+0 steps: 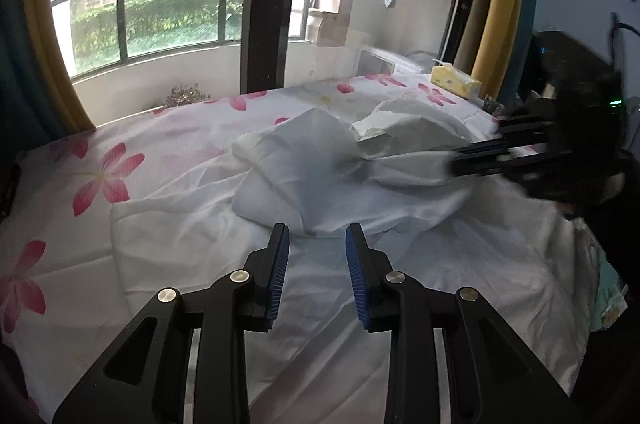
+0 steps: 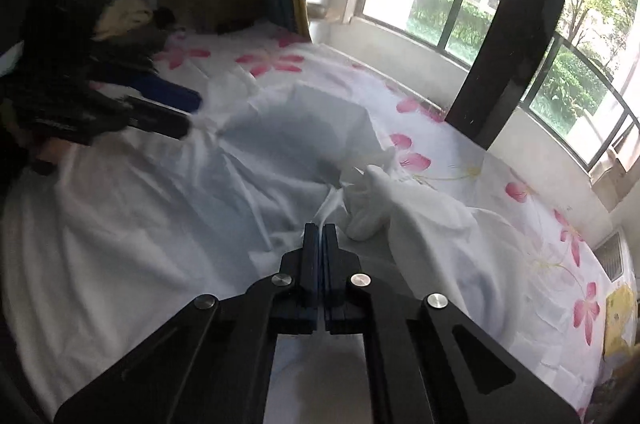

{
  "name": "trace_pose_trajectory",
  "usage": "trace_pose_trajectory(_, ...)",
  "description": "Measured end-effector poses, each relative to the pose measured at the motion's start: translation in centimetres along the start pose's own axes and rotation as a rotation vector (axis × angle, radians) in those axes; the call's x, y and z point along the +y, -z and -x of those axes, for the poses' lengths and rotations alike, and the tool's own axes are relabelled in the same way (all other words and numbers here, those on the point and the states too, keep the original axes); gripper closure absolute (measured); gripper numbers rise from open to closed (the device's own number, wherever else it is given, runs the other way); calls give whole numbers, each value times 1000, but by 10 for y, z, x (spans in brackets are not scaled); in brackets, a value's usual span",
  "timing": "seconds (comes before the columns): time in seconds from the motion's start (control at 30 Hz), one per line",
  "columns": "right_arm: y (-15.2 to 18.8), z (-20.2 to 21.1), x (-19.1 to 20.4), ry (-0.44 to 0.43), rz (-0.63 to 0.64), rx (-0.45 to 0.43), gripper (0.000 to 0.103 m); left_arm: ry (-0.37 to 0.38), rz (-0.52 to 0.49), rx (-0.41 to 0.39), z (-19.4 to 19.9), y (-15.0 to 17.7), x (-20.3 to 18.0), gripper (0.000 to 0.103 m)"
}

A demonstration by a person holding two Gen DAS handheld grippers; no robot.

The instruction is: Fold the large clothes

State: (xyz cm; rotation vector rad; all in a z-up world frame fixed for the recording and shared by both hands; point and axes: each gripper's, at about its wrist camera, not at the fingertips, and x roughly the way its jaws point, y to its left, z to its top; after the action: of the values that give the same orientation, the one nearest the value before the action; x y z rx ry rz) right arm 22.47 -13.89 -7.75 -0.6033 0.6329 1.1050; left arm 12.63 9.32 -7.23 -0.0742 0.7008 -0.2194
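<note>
A white garment (image 1: 320,164) is seen bunched in the middle of a bed (image 1: 100,160) covered by a flowered sheet, with flatter folds spread toward the near edge. The left gripper (image 1: 317,238) is held just above those flat folds, its blue pads (image 1: 282,256) set moderately apart with nothing between them; the raised hump of cloth lies directly beyond its tips. In the right wrist view, the right gripper (image 2: 319,229) is shown with its jaws pressed together, and a thin pleat of the white cloth (image 2: 280,152) is seen drawn taut into their tips, so that fabric is pinched there. A knotted lump of the same cloth sits just beside those tips, toward the window-side edge. In the left wrist view, the right gripper (image 1: 460,162) is seen blurred at the far right edge of the bed, clamped on a gathered end of the cloth. A yellow pack (image 1: 454,80) rests at the far right corner of the bed, well apart from the garment.
</note>
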Motion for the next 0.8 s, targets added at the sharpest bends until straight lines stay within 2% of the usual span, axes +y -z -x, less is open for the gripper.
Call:
trace_pose_trajectory(0.17, 20, 27, 20, -37, -43, -15, 101, -11, 0, 16, -4, 2, -8, 72)
trace_pose_trajectory(0.43, 52, 4, 52, -141, -61, 97, 100, -24, -12, 32, -2, 4, -23, 72)
trace_pose_trajectory(0.6, 49, 10, 56, -169, -23, 119, 99, -28, -36, 31, -5, 1, -35, 72)
trace_pose_trajectory(0.73, 36, 31, 47, -148, 0, 72, 94, -20, -38, 27, -12, -5, -40, 72)
trace_pose_trajectory(0.8, 27, 36, 39, -122, -4, 43, 87, -19, -33, 33, -17, -7, -40, 72)
